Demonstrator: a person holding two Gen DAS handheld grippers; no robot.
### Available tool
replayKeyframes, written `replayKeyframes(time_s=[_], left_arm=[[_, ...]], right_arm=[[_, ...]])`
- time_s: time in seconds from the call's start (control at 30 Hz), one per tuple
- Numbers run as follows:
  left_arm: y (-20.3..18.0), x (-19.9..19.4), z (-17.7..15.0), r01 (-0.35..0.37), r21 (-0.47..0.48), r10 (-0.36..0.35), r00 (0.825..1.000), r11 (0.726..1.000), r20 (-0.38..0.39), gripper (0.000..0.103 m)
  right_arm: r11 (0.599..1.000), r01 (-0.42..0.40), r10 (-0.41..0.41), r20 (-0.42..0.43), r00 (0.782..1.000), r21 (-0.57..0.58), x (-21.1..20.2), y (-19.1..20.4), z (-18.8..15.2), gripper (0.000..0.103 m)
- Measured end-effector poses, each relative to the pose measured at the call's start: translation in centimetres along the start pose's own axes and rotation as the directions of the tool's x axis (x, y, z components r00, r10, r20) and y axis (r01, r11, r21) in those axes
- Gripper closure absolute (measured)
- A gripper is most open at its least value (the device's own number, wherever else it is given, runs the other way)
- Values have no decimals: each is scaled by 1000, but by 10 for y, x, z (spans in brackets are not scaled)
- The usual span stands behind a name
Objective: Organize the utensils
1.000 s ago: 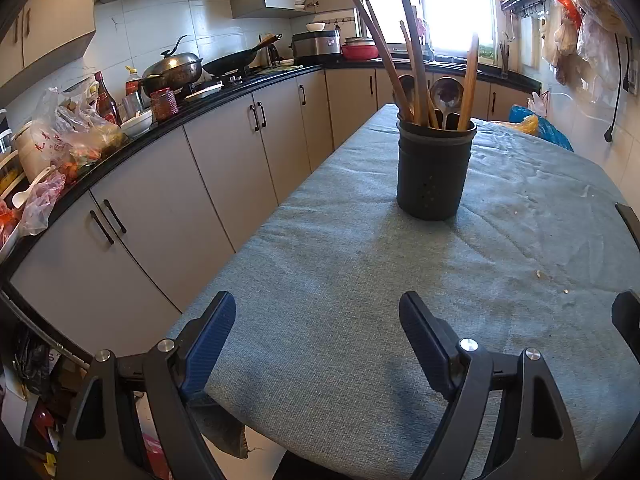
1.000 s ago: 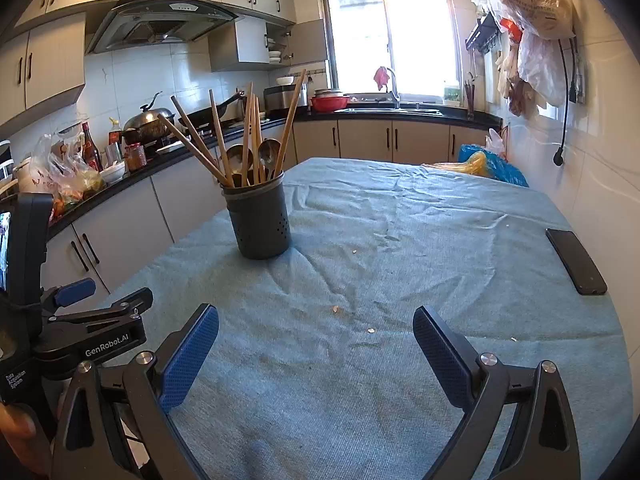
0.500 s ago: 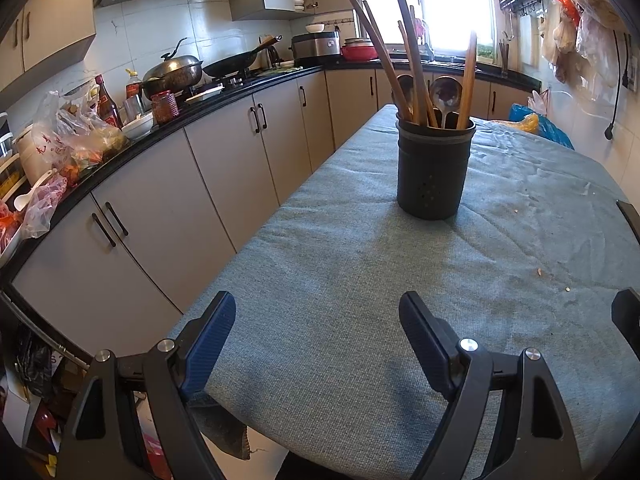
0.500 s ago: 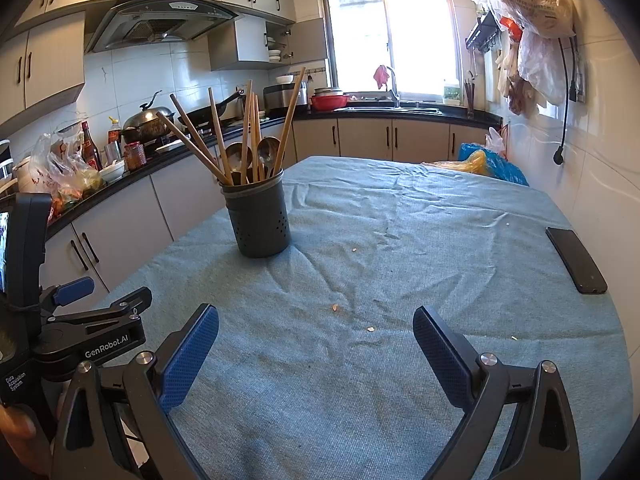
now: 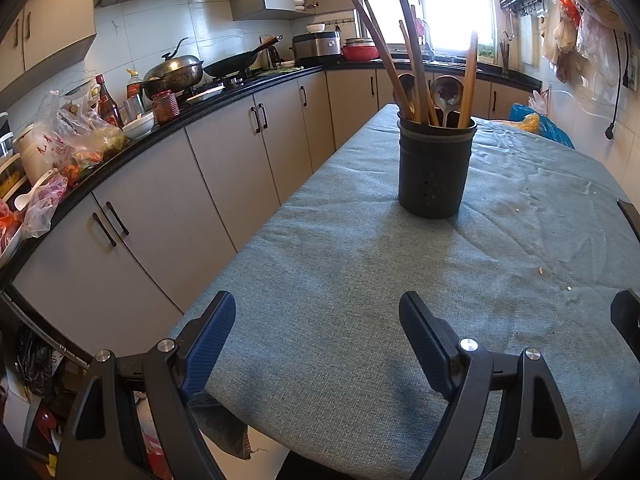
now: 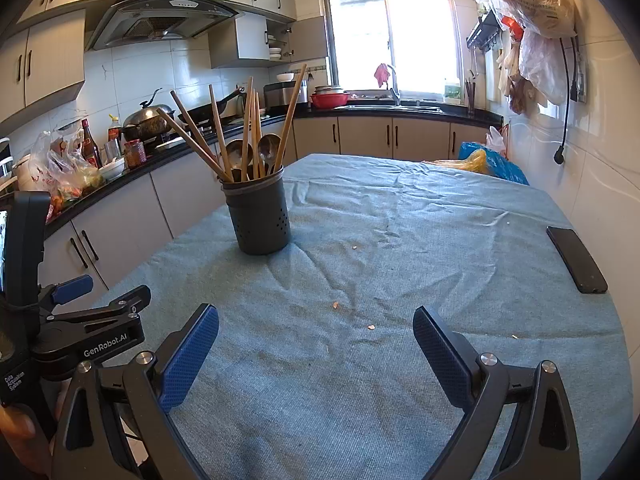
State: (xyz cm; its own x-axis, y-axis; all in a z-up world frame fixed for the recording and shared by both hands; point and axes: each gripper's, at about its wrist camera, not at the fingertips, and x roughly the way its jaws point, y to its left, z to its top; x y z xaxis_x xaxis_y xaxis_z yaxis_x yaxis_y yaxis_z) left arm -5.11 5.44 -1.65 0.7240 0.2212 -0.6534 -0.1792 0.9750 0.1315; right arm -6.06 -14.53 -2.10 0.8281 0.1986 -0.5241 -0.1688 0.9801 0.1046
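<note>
A dark perforated utensil holder [image 5: 435,168] stands upright on the blue-grey tablecloth [image 5: 360,300]. It holds several wooden chopsticks [image 5: 408,56] and spoons [image 5: 447,90]. It also shows in the right wrist view [image 6: 260,216], with its chopsticks [image 6: 250,128] and spoons [image 6: 269,148]. My left gripper [image 5: 316,344] is open and empty, low over the table's near edge, well short of the holder. My right gripper [image 6: 316,356] is open and empty over the cloth, to the right of the left gripper's body [image 6: 80,332].
A black phone [image 6: 576,258] lies at the table's right edge by the tiled wall. Grey cabinets [image 5: 168,208] and a cluttered counter [image 5: 80,136] run along the left. Small crumbs [image 6: 335,305] dot the cloth. Blue and yellow bags [image 6: 486,162] sit beyond the far edge.
</note>
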Motion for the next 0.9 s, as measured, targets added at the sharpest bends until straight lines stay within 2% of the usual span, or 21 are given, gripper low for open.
replayKeyframes(time_s=[0.9], left_arm=[[1, 0, 0, -2, 2, 2, 1000, 1000, 0, 20]], right_arm=[[1000, -1, 1, -1, 1000, 2, 1, -1, 0, 3]])
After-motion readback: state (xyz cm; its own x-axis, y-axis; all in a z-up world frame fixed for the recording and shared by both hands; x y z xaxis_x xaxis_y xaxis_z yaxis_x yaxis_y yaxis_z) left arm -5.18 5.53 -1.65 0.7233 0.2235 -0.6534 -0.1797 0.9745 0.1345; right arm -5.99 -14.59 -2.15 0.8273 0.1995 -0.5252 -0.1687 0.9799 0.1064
